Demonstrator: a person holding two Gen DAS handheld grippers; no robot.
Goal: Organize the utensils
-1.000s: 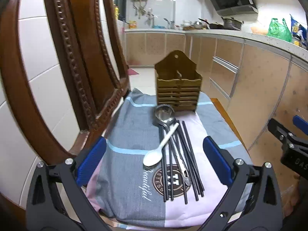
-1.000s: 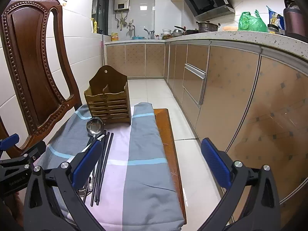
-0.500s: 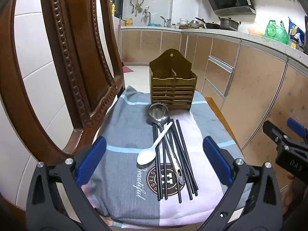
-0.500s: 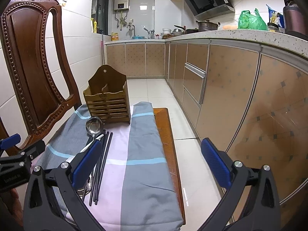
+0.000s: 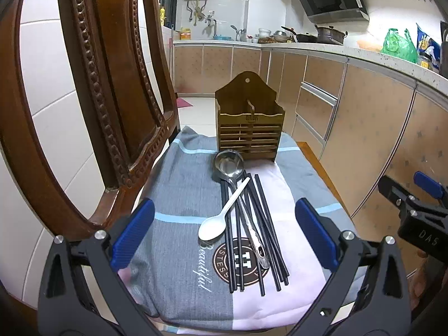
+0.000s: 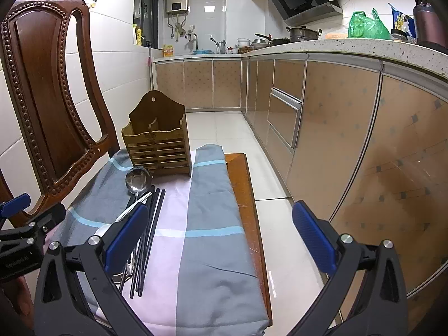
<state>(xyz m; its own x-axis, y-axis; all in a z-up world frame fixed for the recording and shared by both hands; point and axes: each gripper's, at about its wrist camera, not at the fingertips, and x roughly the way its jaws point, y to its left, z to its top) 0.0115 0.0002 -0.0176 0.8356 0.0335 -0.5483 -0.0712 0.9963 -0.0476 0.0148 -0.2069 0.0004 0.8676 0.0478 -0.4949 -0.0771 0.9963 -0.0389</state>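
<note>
A brown slatted wooden utensil holder stands at the far end of a cloth-covered chair seat; it also shows in the right wrist view. In front of it lie a steel ladle, a white spoon and several black chopsticks. My left gripper is open and empty, just short of the utensils. My right gripper is open and empty over the seat's right part; ladle and chopsticks lie to its left.
The carved wooden chair back rises on the left against a tiled wall. Kitchen cabinets and countertop run along the right, with tiled floor between. The cloth leaves the seat's right wooden edge bare.
The left gripper's view has shifted slightly, with the holder and utensils now a little lower and more centred. The right gripper has barely moved. Both stay open.
</note>
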